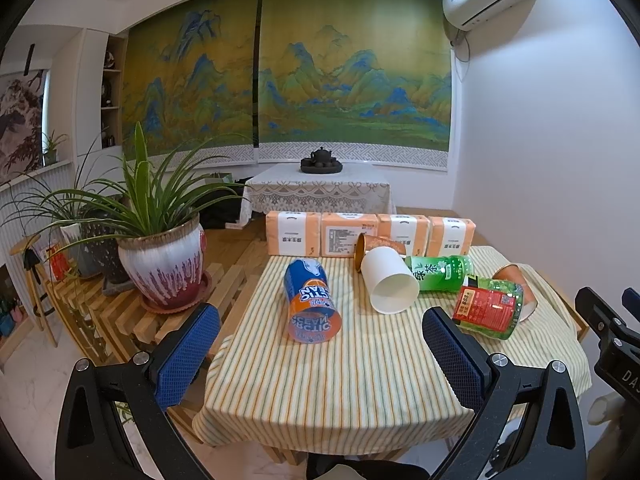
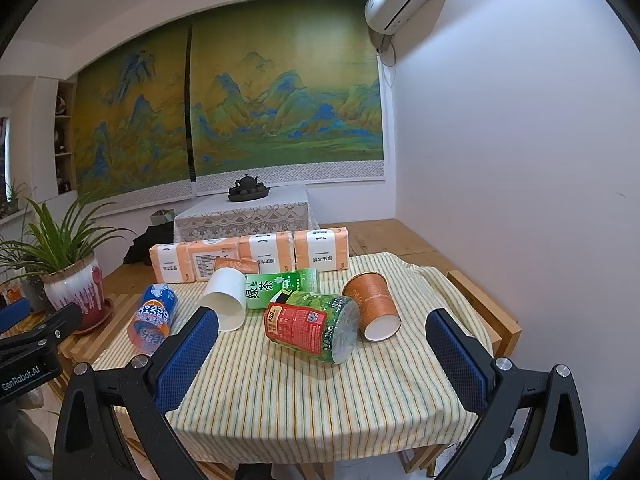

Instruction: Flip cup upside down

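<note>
Striped cloth [image 2: 320,392] covers the small table in front of me, below a green mountain mural [image 1: 288,80]. Both my tongs hang over the near edge: my left gripper [image 1: 320,354] is spread wide and holds nothing, and my right gripper [image 2: 322,354] is spread as wide, also bare. From the left view, the white cup [image 1: 388,280] lies on its side at 12 o'clock, mouth toward me. An orange cup [image 2: 372,306] lies tipped at 1 o'clock from the right view, touching a green bottle [image 2: 316,326]. A blue bottle [image 1: 312,304] lies at 11 o'clock from the left view.
</note>
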Available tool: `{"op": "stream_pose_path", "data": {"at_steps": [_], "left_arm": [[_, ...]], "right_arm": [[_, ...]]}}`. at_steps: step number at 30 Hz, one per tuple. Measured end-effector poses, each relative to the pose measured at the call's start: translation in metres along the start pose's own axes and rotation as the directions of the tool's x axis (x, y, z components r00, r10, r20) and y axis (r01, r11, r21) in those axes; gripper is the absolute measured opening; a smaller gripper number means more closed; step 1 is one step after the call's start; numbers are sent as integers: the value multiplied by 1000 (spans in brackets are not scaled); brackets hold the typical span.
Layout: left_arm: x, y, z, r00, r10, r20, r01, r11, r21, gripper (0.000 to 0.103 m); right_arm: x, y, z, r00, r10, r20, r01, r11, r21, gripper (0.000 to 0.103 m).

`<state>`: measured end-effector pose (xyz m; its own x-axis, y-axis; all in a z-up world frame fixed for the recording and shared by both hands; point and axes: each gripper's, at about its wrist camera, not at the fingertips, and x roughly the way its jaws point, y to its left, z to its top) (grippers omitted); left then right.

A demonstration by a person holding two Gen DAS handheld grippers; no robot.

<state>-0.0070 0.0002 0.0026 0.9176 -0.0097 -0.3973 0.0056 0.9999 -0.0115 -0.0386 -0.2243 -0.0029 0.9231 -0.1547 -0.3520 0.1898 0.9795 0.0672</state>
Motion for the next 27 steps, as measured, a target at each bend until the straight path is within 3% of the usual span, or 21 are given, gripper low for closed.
{"op": "stream_pose_path", "data": {"at_steps": [27], "left_arm": [[1,-1,0,1000,-4,-2,4,1000,3,103]], "right_arm": [[1,2,0,1000,2,-1,-2,1000,0,102]]}}
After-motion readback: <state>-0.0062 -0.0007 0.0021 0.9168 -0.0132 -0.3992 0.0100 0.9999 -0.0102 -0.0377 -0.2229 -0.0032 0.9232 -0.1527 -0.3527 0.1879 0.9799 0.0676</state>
